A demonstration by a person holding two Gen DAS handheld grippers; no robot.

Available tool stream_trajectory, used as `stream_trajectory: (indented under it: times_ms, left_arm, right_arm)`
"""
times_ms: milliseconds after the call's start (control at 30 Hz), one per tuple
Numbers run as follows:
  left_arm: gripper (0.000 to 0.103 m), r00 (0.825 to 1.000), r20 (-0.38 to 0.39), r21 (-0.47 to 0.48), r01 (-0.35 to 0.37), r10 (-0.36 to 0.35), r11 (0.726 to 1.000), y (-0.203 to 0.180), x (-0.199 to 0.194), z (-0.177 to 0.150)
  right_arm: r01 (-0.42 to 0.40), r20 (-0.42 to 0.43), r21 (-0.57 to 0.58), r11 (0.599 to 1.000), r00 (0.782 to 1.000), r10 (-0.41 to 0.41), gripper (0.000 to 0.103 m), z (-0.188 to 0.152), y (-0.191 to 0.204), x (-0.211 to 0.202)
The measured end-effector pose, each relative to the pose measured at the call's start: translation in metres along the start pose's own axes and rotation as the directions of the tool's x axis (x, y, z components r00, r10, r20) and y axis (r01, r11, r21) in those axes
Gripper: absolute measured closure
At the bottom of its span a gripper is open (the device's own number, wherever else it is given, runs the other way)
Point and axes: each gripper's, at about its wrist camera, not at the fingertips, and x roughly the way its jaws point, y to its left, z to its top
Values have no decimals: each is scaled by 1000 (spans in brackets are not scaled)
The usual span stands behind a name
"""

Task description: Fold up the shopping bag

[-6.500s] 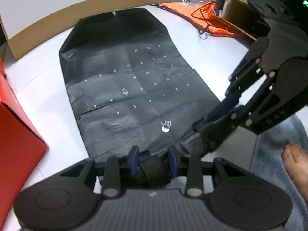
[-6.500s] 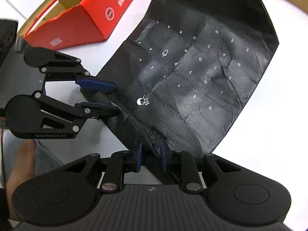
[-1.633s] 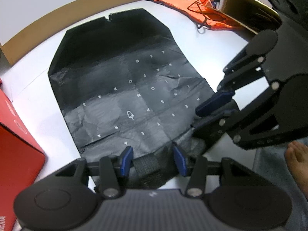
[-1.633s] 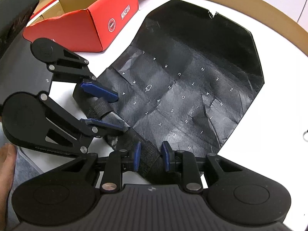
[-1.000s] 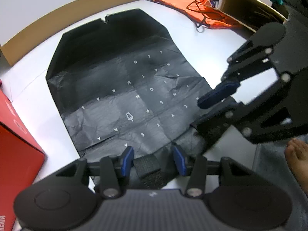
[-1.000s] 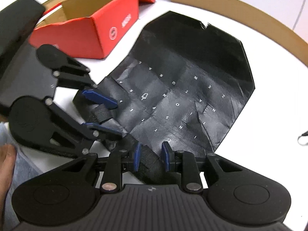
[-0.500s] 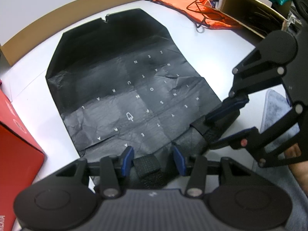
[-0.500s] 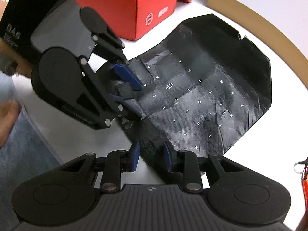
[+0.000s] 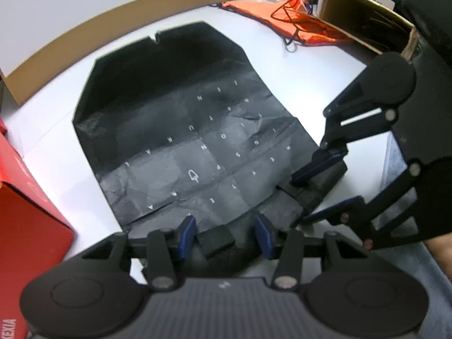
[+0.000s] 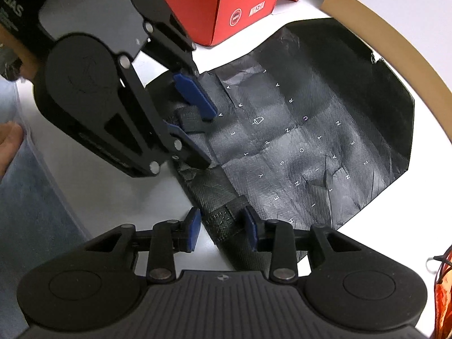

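Black shopping bag [image 9: 180,130] lies flat on the white table [image 9: 296,79], long axis running twelve to six, webbing handles [image 10: 223,220] at the near six o'clock edge. Left gripper [image 9: 224,233] stands part-open astride one handle, pads clear. Right gripper [image 10: 221,228], jaws opening, straddles the other. Both equally near. Only the right wrist view shows the handle stitching; only the left shows the orange drawstring bag [image 9: 285,19]
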Motion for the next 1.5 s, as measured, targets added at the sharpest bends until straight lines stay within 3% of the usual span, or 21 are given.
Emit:
stream_trajectory:
  times_ms: [200, 800, 1133, 1233, 1400, 1500]
  left_arm:
    - [54, 999, 28, 3, 29, -29, 1000, -5, -9, -2]
    - [44, 1000, 10, 163, -17, 16, 986, -16, 5, -15]
    - [46, 999, 9, 169, -40, 39, 985, -15, 7, -11]
    - [46, 1000, 6, 125, -18, 17, 992, -9, 6, -10]
    - [52, 1000, -1, 46, 11, -11, 999, 1, 4, -8]
    - [53, 1000, -2, 27, 14, -14, 1000, 3, 3, -5]
  right_arm:
    - [-5, 7, 3, 1000, 1000, 5, 66, 1, 6, -1]
    - [-34, 15, 36, 999, 999, 33, 65, 7, 12, -4]
    - [-159, 29, 282, 946, 987, 158, 66, 9, -12, -10]
    - [-148, 23, 260, 954, 989, 147, 67, 10, -8, -10]
    - [-29, 3, 50, 998, 1000, 29, 70, 4, 21, -14]
    - [-31, 8, 65, 997, 1000, 30, 76, 5, 21, -15]
